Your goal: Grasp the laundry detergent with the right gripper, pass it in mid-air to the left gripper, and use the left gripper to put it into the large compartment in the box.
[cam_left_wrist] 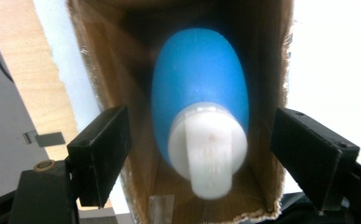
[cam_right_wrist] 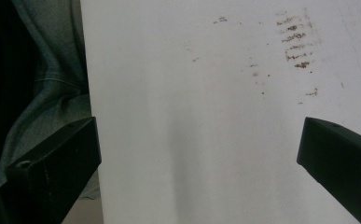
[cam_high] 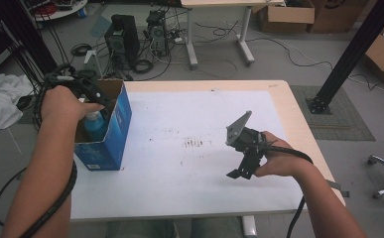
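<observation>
— Why is your left gripper (cam_left_wrist: pixel 199 154) above the box (cam_high: pixel 117 126)?
— The blue bottle (cam_left_wrist: pixel 199 88) stands upright inside it; my fingers (cam_left_wrist: pixel 101 151) sit apart on either side of its white cap, touching nothing.
— And the right gripper (cam_high: pixel 240 171)?
— Fingers wide and empty over the tabletop (cam_high: pixel 189 168), well clear so it won't crowd the box.

**Cardboard, plastic and a scuffed white sheet**

Directly below the left gripper (cam_left_wrist: pixel 199 154), the box (cam_high: pixel 111 130) is printed glossy blue outside and raw brown cardboard inside, its cut rim rough and fibrous. The bottle (cam_left_wrist: pixel 199 88) between the jaws looks like smooth, slightly shiny blue plastic, with a matt white plastic cap (cam_left_wrist: pixel 208 151). The jaws themselves are matt black. Under the right gripper (cam_right_wrist: pixel 199 158), the table sheet (cam_right_wrist: pixel 206 116) is smooth, matt white, marked with brownish scuffs (cam_right_wrist: pixel 297 44) ahead. Pale wood shows at the table edge (cam_high: pixel 298 119).
</observation>
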Demonstrator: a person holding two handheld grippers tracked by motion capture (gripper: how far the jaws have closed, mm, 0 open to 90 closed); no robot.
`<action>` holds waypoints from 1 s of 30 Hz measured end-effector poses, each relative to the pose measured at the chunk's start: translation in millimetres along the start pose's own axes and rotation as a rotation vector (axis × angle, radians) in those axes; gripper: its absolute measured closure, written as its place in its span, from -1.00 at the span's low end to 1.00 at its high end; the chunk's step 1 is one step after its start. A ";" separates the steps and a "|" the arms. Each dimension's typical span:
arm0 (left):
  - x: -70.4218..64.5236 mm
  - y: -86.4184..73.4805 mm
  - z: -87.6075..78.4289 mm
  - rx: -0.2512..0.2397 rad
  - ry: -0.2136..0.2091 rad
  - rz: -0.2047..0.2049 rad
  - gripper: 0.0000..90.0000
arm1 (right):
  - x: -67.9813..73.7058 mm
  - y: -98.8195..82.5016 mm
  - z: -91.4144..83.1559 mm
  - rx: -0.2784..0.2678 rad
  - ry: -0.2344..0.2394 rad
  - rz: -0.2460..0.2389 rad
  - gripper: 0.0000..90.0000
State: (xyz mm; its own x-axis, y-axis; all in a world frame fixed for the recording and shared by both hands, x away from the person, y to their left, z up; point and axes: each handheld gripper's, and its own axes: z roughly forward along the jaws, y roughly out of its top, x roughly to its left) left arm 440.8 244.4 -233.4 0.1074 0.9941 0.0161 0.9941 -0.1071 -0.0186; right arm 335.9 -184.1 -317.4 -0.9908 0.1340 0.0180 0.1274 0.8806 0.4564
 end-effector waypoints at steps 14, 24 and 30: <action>-0.5 -5.5 -30.1 -0.022 0.004 0.026 -0.66 | 1.4 -0.6 -0.5 -0.009 0.003 0.001 -1.00; -8.8 -5.2 -46.8 -0.033 0.008 0.060 -0.77 | 0.1 -0.7 -1.3 -0.008 0.002 0.004 -1.00; -14.4 -3.6 -55.1 -0.038 0.002 0.079 -0.83 | -0.4 -1.0 -1.3 -0.007 0.002 0.007 -1.00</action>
State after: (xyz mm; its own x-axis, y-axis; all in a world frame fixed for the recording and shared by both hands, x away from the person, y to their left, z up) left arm 436.7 229.5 -178.5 0.1853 0.9825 0.0186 0.9824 -0.1857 0.0184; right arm 336.1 -185.7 -316.8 -0.9900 0.1392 0.0231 0.1340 0.8764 0.4625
